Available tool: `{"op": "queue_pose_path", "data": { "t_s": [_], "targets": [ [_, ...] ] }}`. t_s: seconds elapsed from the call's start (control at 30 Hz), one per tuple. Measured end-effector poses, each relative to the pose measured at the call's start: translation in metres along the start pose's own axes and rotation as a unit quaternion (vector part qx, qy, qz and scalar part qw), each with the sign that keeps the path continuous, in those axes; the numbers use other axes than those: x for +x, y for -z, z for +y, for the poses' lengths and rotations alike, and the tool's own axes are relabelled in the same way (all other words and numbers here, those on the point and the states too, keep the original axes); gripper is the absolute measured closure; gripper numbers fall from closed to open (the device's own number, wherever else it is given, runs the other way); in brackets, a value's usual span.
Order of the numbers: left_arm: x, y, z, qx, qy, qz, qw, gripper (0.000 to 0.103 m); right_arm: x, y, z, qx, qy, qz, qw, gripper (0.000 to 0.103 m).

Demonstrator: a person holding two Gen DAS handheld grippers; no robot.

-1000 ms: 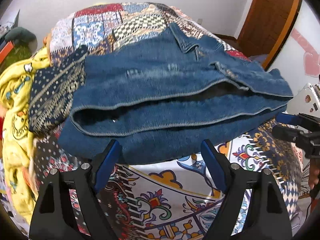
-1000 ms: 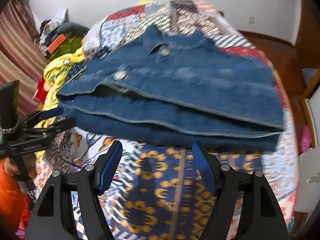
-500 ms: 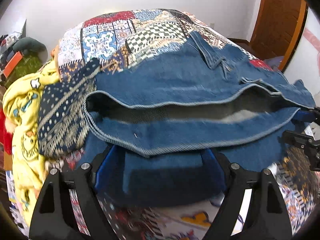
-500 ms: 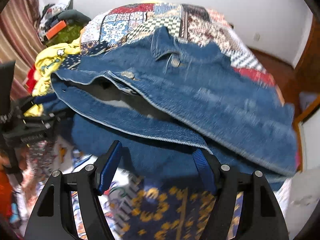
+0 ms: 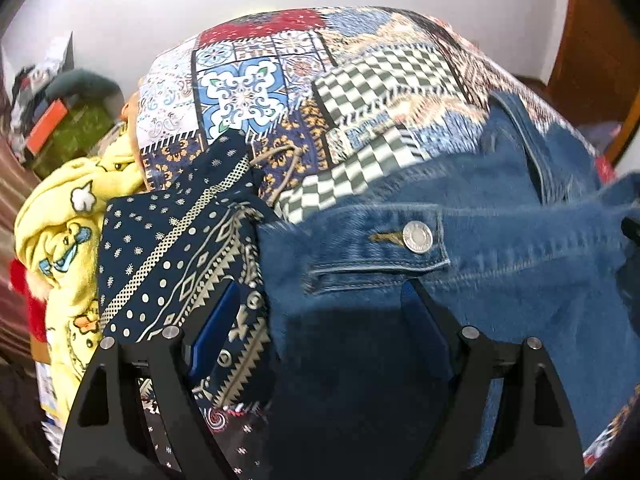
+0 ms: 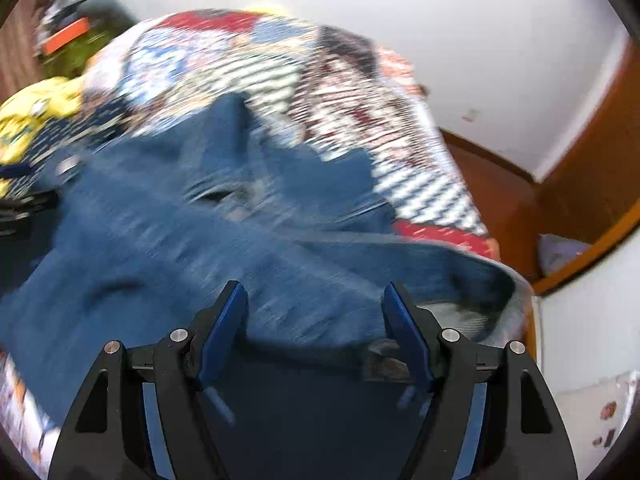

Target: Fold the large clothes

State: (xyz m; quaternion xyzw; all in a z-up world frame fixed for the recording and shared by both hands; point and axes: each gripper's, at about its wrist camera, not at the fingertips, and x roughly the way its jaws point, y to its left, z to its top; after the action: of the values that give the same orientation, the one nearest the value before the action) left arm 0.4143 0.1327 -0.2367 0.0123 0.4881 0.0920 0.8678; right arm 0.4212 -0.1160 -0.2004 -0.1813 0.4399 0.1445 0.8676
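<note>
Patchwork bedspread [image 5: 248, 92] under everything. Denim jacket [image 5: 520, 280] spread across it, long axis left-right, hem fold lying between and over both jaw sets. Left gripper [image 5: 320, 320] at jacket's left end, jaws spread wide, cloth draped between, not pinched. Right gripper [image 6: 316, 320] likewise agape, denim bunched between blades; view blurred. Navy patterned cloth [image 5: 180, 248] touches jacket's left edge; yellow blanket [image 5: 68, 232] beyond.

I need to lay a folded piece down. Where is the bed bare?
Bare bedspread lies beyond the denim jacket, toward the white wall. The left side is crowded: a navy patterned cloth and a yellow garment piled at the edge.
</note>
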Motion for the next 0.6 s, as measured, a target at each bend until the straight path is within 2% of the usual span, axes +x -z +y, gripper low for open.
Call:
{"op": "queue_pose_path", "data": {
  "t_s": [0.07, 0.23, 0.3, 0.43, 0.6],
  "targets": [
    [-0.006, -0.004, 0.009, -0.010, -0.009, -0.011, 0.9999, 0.021, -0.007, -0.003, -0.011, 0.019, 0.005, -0.012, 1.000, 0.034],
    [-0.022, -0.006, 0.024, -0.016, -0.022, -0.026, 0.9993, 0.021, -0.031, 0.001, -0.034, 0.049, -0.018, -0.037, 0.998, 0.034],
    [-0.029, -0.002, 0.027, -0.023, -0.008, -0.024, 0.9994, 0.021, -0.041, 0.008, -0.040, 0.046, -0.007, -0.045, 0.998, 0.034],
    [-0.034, 0.010, 0.021, -0.025, 0.030, -0.011, 0.9992, 0.021, -0.053, 0.030, -0.055, 0.051, -0.005, -0.039, 0.998, 0.023],
    [-0.036, 0.030, -0.013, -0.007, 0.077, 0.004, 0.9970, 0.021, -0.039, 0.051, -0.059, 0.051, -0.021, 0.000, 0.998, 0.023]
  ]
}}
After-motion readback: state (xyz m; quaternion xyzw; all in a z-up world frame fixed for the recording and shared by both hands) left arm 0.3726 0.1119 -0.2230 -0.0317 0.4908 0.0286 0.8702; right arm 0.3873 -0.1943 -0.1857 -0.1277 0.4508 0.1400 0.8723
